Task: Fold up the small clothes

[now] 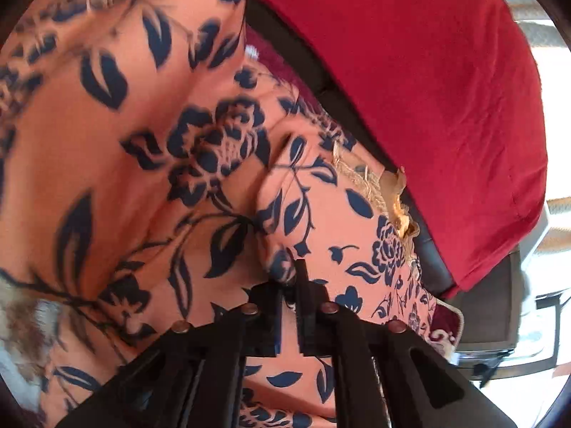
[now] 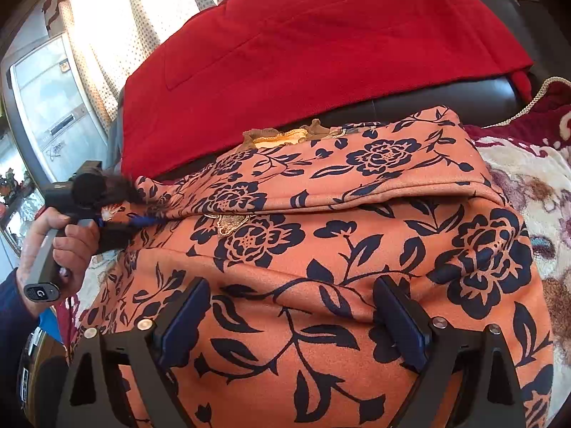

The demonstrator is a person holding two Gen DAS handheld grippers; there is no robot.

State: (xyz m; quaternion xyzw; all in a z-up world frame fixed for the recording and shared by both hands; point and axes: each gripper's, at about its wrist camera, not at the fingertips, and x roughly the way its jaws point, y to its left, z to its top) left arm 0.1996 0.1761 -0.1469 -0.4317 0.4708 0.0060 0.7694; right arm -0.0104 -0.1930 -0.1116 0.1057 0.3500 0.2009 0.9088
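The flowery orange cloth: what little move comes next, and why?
Probably the left hand-held gripper pulls its pinched corner across the orange floral garment, since one fold already lies there and the open right hand-held gripper only hovers above.

A home living room, dark leather sofa (image 2: pixel 428 98), dotted curtains (image 2: pixel 103 39) at a bright window, patterned plush blanket (image 2: pixel 528 185)

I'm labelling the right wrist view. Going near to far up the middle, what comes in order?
Right claw → orange floral garment → its gold-trimmed neckline → dark sofa cushion → red cloth → curtain.
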